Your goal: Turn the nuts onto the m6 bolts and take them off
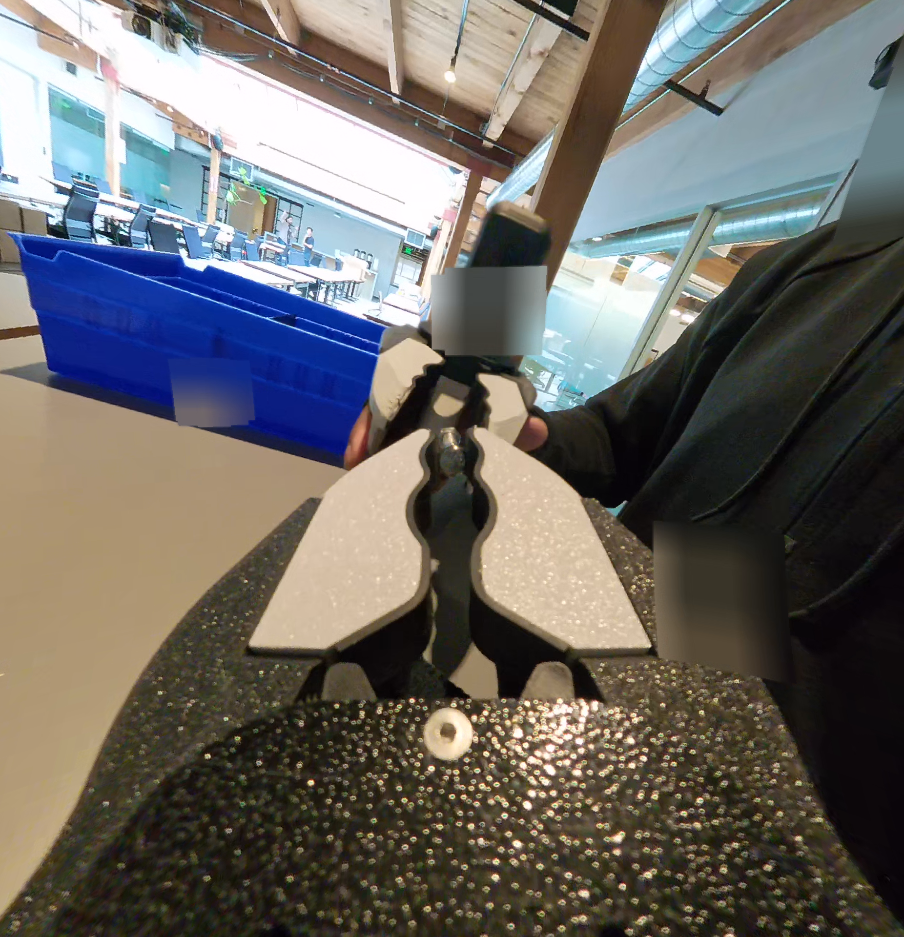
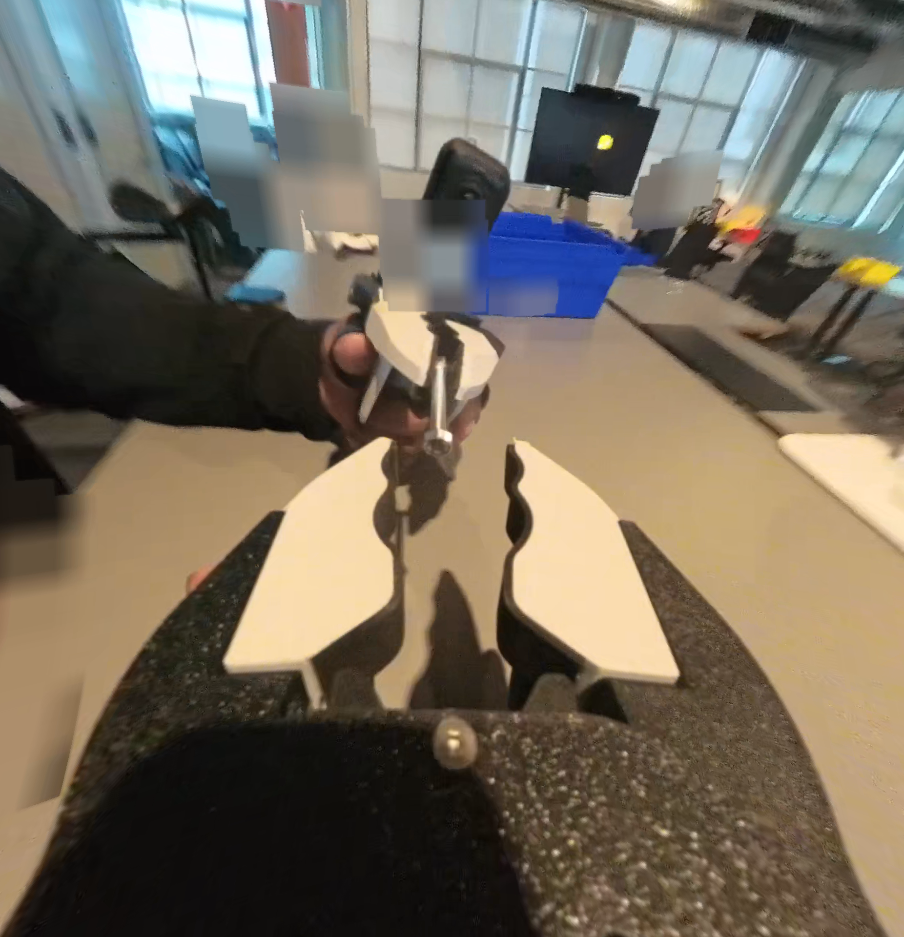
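- Far to the left of the left hand-held gripper (image 1: pixel 450 459), in its own wrist view, a blue bin (image 1: pixel 196 324) stands on the grey surface (image 1: pixel 110 532).
- Between the tips of this left hand-held gripper sits a silver bolt (image 1: pixel 451 456); its two fingers are pressed onto it, so it pinches the bolt.
- Just beyond the bolt, the right hand-held gripper (image 1: pixel 447 400) faces the left one, with its fingers spread around the bolt's far end without clamping it.
- On the right side of this view is a person's black sleeve (image 1: pixel 744 405).
- From the right wrist view, the right hand-held gripper (image 2: pixel 450 456) has its fingers wide apart and holds nothing.
- Straight ahead of it, the bolt (image 2: pixel 437 405) points its head toward the camera, pinched in the other hand-held gripper.
- I cannot tell whether a nut is on the bolt.
- Farther back and to the right stands the blue bin (image 2: pixel 551 263).
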A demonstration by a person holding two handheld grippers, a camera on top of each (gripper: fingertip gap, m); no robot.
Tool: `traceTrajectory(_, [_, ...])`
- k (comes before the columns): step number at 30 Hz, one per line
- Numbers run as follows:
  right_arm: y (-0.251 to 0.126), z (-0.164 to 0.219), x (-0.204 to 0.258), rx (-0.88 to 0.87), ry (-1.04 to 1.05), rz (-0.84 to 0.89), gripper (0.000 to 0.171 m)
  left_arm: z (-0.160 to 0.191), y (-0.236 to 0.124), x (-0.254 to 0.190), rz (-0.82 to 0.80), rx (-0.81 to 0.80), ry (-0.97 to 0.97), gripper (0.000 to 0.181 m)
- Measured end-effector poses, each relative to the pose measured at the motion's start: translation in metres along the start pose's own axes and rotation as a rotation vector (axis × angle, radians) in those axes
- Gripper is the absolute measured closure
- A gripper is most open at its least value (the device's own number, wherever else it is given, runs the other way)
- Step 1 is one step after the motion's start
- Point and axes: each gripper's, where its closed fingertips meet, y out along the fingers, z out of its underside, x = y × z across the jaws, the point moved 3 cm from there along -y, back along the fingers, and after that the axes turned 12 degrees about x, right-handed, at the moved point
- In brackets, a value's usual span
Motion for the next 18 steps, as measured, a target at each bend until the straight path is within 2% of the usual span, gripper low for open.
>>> traceTrajectory(5, [0.006, 0.005, 0.003, 0.027, 0.17, -0.128, 0.136, 0.002, 0.003, -0.002, -0.015, 0.027, 0.045, 0.171])
traceTrajectory(8, [0.009, 0.007, 0.007, 0.042, 0.122, -0.11, 0.16, 0.003, 0.004, -0.002, -0.024, 0.036, 0.046, 0.171])
traceTrajectory(11, [0.007, 0.005, 0.005, 0.05, -0.15, 0.08, 0.16, 0.005, 0.004, 0.0, -0.006, 0.053, 0.004, 0.171])
traceTrajectory(15, [0.004, 0.004, 0.012, 0.089, -0.815, 0.487, 0.16, 0.008, 0.005, -0.002, 0.05, 0.077, -0.058, 0.171])
traceTrajectory(16, [0.005, 0.005, 0.013, 0.101, -0.921, 0.555, 0.16, 0.008, 0.005, -0.002, 0.047, 0.075, -0.058, 0.171])
traceTrajectory(18, [0.003, 0.002, 0.013, 0.081, -0.903, 0.569, 0.16, 0.006, 0.003, -0.001, 0.047, 0.058, -0.062, 0.171])
